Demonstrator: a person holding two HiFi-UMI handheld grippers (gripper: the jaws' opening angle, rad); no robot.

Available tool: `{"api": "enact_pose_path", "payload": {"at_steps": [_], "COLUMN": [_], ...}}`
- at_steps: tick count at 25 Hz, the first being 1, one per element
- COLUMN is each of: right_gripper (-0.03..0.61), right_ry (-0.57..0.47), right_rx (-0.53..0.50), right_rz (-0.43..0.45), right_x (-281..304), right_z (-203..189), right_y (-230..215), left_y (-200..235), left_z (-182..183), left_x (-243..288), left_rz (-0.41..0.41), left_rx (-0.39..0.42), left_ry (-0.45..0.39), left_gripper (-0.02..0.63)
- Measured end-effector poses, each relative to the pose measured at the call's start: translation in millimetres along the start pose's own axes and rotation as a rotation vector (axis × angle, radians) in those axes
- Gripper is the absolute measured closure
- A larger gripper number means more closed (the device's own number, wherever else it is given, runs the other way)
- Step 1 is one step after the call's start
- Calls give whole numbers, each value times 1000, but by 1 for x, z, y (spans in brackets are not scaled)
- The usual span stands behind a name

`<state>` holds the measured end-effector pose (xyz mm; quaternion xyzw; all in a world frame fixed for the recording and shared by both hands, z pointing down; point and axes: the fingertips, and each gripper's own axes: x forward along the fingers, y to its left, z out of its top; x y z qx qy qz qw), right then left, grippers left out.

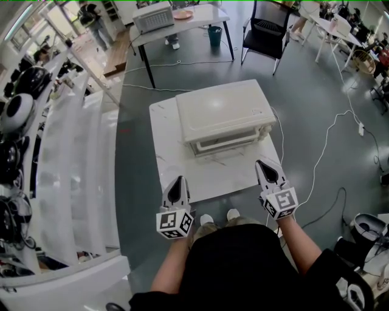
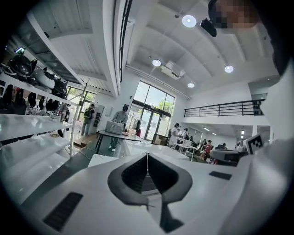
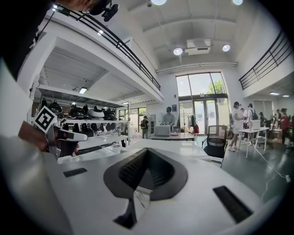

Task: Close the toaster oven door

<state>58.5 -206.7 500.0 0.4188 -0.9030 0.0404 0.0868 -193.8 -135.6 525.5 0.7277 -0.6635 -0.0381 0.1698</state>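
Observation:
A white toaster oven [image 1: 223, 112] stands on a small white table [image 1: 167, 130], its front toward me. From this steep angle its door [image 1: 226, 143] looks upright against the front. My left gripper [image 1: 179, 180] hovers over the table's near left edge, well short of the oven, with its jaws meeting and nothing between them. My right gripper [image 1: 261, 163] is near the oven's front right corner, also shut and empty. In the left gripper view the left gripper [image 2: 147, 153] points at the oven [image 2: 138, 148]. The right gripper view shows the right gripper [image 3: 147, 149] below the oven's top [image 3: 177, 148].
White shelves [image 1: 67, 152] with helmets and appliances run along the left. A black chair [image 1: 265, 30] and a table [image 1: 182, 24] with another white appliance [image 1: 153, 16] stand behind. Cables [image 1: 328, 146] trail over the grey floor at right. People stand in the background.

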Motion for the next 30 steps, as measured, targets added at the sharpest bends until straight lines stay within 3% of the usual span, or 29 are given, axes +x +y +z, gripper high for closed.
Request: {"api": "enact_pose_path", "payload": {"at_steps": [20,30], "right_gripper": [558,558], "right_ry": [69,42], "right_rx": [-41,-13], "right_rz": [-45,-30], "right_x": [-8,-12], "right_z": [-8,-2], "right_y": [-8,-14], "left_y": [-2,-12], "left_z": [-12,-16], "left_x": [-5,-1], "left_rz": [1,-8], "left_rx": [30,33], "left_ry": [24,41], "left_gripper": [592,592]}}
